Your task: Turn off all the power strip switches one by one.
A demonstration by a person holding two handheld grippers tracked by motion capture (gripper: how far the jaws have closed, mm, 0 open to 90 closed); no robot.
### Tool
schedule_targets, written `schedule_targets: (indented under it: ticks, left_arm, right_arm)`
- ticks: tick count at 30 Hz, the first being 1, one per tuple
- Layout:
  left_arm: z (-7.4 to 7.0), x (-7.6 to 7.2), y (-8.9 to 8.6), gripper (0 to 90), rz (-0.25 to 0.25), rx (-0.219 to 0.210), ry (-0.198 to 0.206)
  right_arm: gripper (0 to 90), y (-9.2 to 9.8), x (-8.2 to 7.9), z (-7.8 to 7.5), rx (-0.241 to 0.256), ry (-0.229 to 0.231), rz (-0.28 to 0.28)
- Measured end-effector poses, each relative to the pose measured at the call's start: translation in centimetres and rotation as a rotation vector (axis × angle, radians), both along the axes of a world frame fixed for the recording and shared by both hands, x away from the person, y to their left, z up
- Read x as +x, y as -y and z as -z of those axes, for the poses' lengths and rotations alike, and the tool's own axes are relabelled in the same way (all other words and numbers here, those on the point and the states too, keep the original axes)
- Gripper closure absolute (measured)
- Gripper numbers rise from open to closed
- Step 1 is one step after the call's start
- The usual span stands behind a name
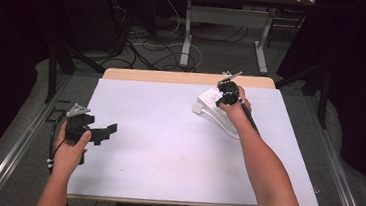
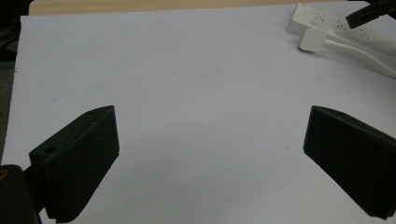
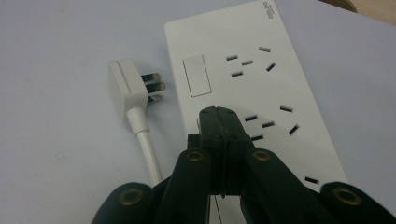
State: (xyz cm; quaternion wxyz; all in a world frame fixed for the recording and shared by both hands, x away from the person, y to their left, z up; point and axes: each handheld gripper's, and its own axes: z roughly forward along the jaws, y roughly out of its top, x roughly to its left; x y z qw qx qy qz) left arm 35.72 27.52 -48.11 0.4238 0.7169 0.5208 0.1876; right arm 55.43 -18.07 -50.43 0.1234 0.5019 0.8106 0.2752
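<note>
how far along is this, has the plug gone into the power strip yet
Not yet. The plug lies unplugged on the table beside the power strip, prongs toward it. In hand: the right gripper, jaws shut, is over the strip near a switch. The left gripper waits open. Inserting the plug is probably left.

Left hand (image 1: 69, 149) gripped the left gripper (image 1: 107, 131) low at the near left, forearm coming in from the bottom edge, jaws pointing right and slightly forward. Jaws stood wide apart with nothing between them; the left gripper view showed the two pads far apart at its bottom corners. Grey three-cornered plate sat on top. Right arm reached forward, bare forearm extended, white sleeve at the bottom edge. Right hand (image 1: 236, 109) held the right gripper (image 3: 217, 113) at the far right, tilted downward. Its jaws were pressed together, tips meeting, nothing visibly clamped between them.
</note>
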Motion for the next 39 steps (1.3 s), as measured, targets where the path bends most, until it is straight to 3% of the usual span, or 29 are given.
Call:
schedule_targets:
  ticks: [3,10,12,39]
  left_arm:
    - [0.0,0.0,0.0,3.5,0.0,0.0,-0.001]
    - [0.1,0.0,-0.1,3.5,-0.004,-0.004,0.001]
    - [0.1,0.0,-0.1,3.5,-0.006,-0.002,0.001]
    - [0.3,0.0,-0.3,3.5,-0.011,-0.008,-0.003]
  right_arm:
    - [90.0,-0.4,0.0,0.0,0.004,-0.01,0.028]
    - [90.0,-0.5,0.2,0.6,0.001,0.017,-0.007]
    - [90.0,-0.7,0.1,0.6,0.002,0.008,0.019]
    - [90.0,-1.0,0.5,1.4,0.022,0.021,0.035]
